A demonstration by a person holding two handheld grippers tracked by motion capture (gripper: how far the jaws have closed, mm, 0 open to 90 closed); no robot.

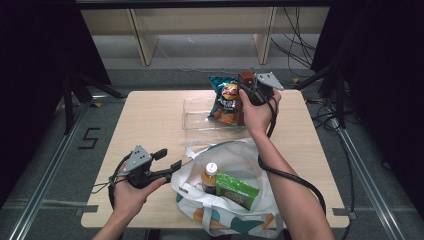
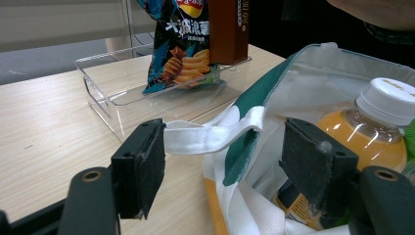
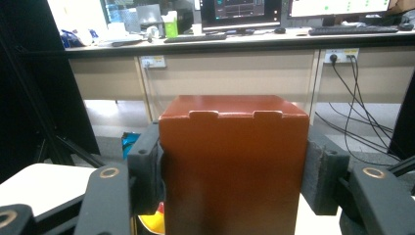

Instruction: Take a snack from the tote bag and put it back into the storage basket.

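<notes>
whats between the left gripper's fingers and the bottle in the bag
In the left gripper view, the tote bag's white handle strap and its green-edged rim run between the open left gripper and the orange bottle.

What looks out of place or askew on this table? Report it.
Nothing is spilled or damaged. The chip bag stands tilted in the clear tray, leaning by the brown box held in the right claw. The tote bag slumps open over the near table edge, its handle between the open left claw pads.
</notes>
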